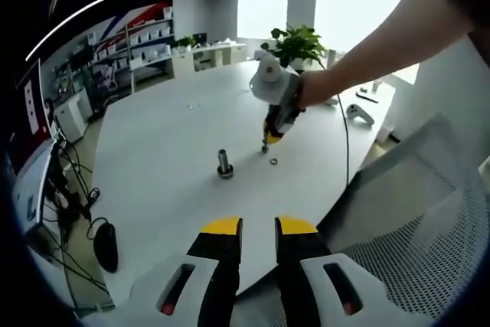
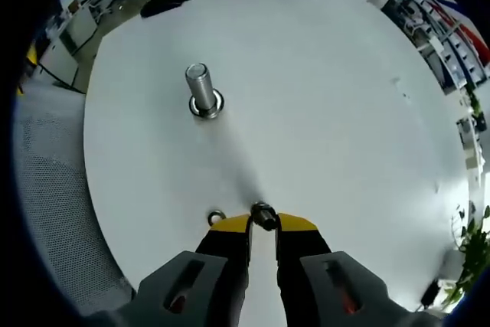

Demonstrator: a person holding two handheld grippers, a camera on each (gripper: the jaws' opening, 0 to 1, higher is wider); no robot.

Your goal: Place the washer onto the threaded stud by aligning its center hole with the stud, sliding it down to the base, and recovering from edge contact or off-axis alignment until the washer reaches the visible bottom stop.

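Observation:
A steel threaded stud (image 1: 224, 161) stands upright on its round base near the middle of the white round table (image 1: 168, 151). In the right gripper view the stud (image 2: 201, 88) is ahead and to the left, well apart from the jaws. My right gripper (image 2: 263, 223) is shut on a small metal washer (image 2: 263, 215) held at its yellow tips, just above the table. A second washer (image 2: 217, 217) lies flat on the table beside the left jaw. From the left gripper view, the right gripper (image 1: 266, 142) hangs tip-down right of the stud, next to the loose washer (image 1: 273, 161). My left gripper (image 1: 259, 226) is open over the near table edge, holding nothing.
A white mesh chair (image 1: 429, 250) stands at the table's near right. A potted plant (image 1: 295, 42) and small devices (image 1: 360, 112) sit at the far side. Cables and a black object (image 1: 106, 244) lie on the floor at left. Shelves line the back wall.

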